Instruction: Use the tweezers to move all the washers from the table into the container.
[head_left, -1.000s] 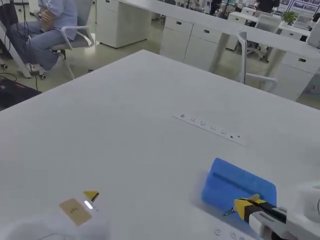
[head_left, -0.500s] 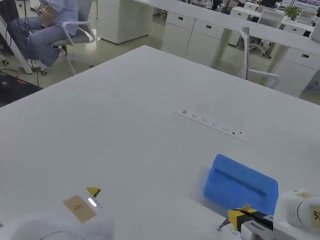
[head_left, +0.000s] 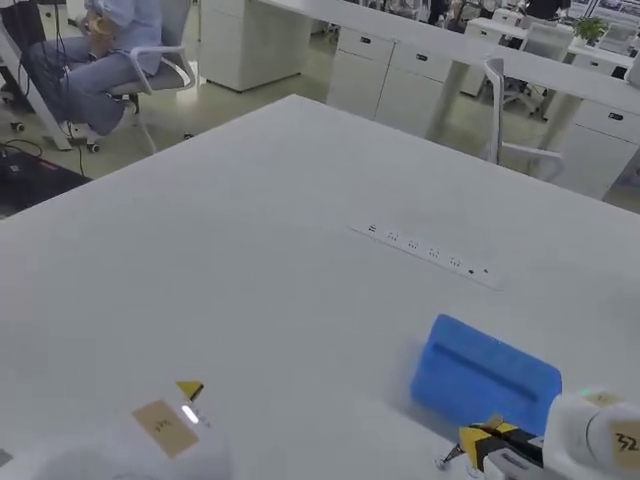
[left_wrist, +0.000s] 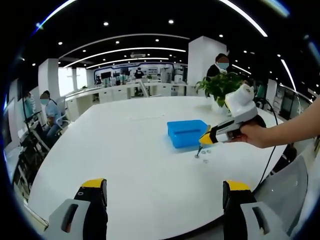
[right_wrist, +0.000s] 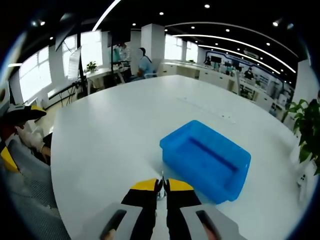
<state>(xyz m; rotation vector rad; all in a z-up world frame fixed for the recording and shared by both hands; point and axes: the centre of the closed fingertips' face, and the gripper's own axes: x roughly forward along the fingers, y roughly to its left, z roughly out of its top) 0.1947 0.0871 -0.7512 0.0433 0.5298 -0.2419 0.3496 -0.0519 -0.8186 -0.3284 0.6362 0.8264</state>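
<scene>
- We see the right gripper (right_wrist: 161, 184) at the near right of the white table (head_left: 250, 260). Its jaws are pressed narrow, clamped on the tweezers (right_wrist: 162, 178).
- In the left gripper view a hand (left_wrist: 250, 134) holds the right gripper (left_wrist: 205, 139) tilted down. The thin tweezers (left_wrist: 198, 150) point at the tabletop just in front of the container (left_wrist: 187, 132).
- The washers (left_wrist: 204, 158) lie on the table as a few small rings right by the tweezer tips, on the near side of the container. We cannot tell whether the tips hold one.
- The container (head_left: 485, 372) is a blue, shallow, rectangular tray. It sits flat on the table just beyond the right gripper (head_left: 470, 440).
- From the right gripper view the container (right_wrist: 205, 160) lies ahead and to the right of the jaws. We cannot make out any washers inside it.
- The left gripper (left_wrist: 164, 184) has its claw spread wide, with nothing between the two yellow-tipped jaws. It hangs above the near left part of the table, well apart from the container.
- In the head view the left gripper (head_left: 185, 393) shows at the near left, with a yellow tip and a small lit lamp.
- A power strip (head_left: 430, 255) lies flat on the table, farther away than the container.
- A person (head_left: 100, 45) sits in an office chair (head_left: 165, 70) at the far left, off the table.
- A potted plant (left_wrist: 220, 85) stands beyond the table's right side.
</scene>
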